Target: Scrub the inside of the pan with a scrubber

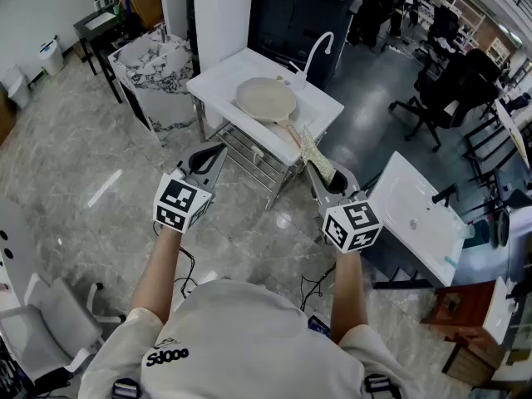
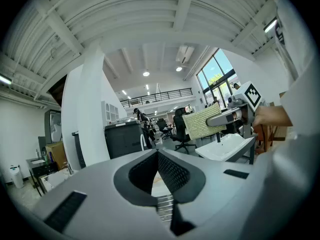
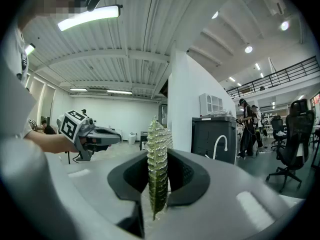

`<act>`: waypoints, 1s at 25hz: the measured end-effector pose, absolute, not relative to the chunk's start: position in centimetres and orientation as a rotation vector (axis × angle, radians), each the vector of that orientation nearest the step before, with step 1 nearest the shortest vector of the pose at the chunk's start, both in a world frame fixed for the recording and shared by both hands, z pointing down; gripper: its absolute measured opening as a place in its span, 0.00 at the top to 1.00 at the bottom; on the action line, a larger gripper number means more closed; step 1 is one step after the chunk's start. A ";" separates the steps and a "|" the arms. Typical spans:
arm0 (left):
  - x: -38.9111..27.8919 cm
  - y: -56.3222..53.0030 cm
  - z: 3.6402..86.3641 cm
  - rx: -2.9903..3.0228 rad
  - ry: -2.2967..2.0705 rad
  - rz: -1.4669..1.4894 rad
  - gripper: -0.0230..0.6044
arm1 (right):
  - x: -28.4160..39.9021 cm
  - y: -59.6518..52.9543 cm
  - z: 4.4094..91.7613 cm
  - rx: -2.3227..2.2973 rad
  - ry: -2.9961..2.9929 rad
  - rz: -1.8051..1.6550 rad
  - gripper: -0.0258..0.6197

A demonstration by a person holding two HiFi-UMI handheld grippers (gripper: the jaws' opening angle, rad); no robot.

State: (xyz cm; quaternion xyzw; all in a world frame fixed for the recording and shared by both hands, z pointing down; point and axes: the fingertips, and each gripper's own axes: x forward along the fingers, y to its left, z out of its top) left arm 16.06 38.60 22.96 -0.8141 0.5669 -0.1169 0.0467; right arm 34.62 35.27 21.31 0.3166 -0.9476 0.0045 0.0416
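A beige pan lies flat on the white sink table, just in front of its white faucet. Both grippers hang in the air on the near side of that table. My right gripper is shut on a yellow-green mesh scrubber, whose free end points toward the pan's handle. In the right gripper view the scrubber stands edge-on between the jaws of the right gripper. My left gripper is shut and holds nothing; the left gripper has its jaws meeting at the tip.
A second white basin stands low at the right, near my right hand. A marble-patterned counter sits left of the sink table, a black cabinet behind it. Office chairs stand at the far right and a white chair at lower left.
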 end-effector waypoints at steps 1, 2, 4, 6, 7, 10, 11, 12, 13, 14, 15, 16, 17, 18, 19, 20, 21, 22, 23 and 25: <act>16.0 38.6 22.9 -2.482 1.730 -0.357 0.96 | 34.5 35.2 21.3 0.965 -2.902 0.014 0.84; 15.9 38.5 22.9 -2.480 1.731 -0.358 0.96 | 34.3 35.2 21.3 0.963 -2.904 0.015 0.84; 15.8 38.5 22.8 -2.479 1.729 -0.357 0.96 | 34.2 35.1 21.3 0.967 -2.909 0.019 0.84; 15.9 38.5 22.8 -2.482 1.727 -0.358 0.96 | 34.4 34.9 21.1 0.983 -2.920 0.030 0.84; 16.0 38.5 22.8 -2.482 1.728 -0.361 0.96 | 34.5 34.8 20.9 0.991 -2.928 0.035 0.84; 16.2 38.4 23.1 -2.478 1.742 -0.370 0.96 | 35.0 34.7 20.9 0.994 -2.943 0.038 0.84; 16.2 38.4 23.2 -2.476 1.748 -0.371 0.96 | 35.1 34.7 21.1 0.991 -2.943 0.039 0.84; 16.2 38.3 23.2 -2.473 1.755 -0.373 0.96 | 35.2 34.6 21.2 0.986 -2.941 0.042 0.84; 16.3 38.3 23.3 -2.470 1.761 -0.375 0.96 | 35.3 34.5 21.4 0.982 -2.940 0.049 0.84; 16.4 38.3 23.3 -2.468 1.767 -0.377 0.96 | 35.4 34.3 21.6 0.979 -2.938 0.059 0.84; 16.5 38.3 23.3 -2.466 1.772 -0.380 0.96 | 35.6 34.2 21.7 0.978 -2.938 0.070 0.84; 16.6 38.3 23.4 -2.464 1.777 -0.384 0.96 | 35.8 34.0 21.8 0.976 -2.940 0.080 0.84; 16.7 38.3 23.4 -2.461 1.783 -0.389 0.96 | 35.9 33.9 21.8 0.973 -2.942 0.086 0.84; 16.8 38.4 23.5 -2.458 1.793 -0.392 0.96 | 36.1 33.8 21.9 0.968 -2.945 0.090 0.84; 16.8 38.4 23.6 -2.455 1.806 -0.392 0.96 | 36.3 33.7 22.0 0.960 -2.948 0.092 0.84; 16.9 38.5 23.7 -2.452 1.822 -0.389 0.96 | 36.4 33.7 22.2 0.952 -2.948 0.094 0.84; 17.0 38.6 23.8 -2.451 1.838 -0.385 0.96 | 36.7 33.6 22.4 0.943 -2.947 0.096 0.84; 17.1 38.7 23.9 -2.449 1.850 -0.382 0.96 | 36.9 33.5 22.6 0.936 -2.946 0.099 0.84; 17.3 38.8 23.9 -2.446 1.858 -0.384 0.96 | 37.1 33.4 22.6 0.931 -2.947 0.103 0.84; 17.6 39.1 24.1 -2.440 1.872 -0.397 0.96 | 37.6 33.2 22.5 0.925 -2.965 0.118 0.84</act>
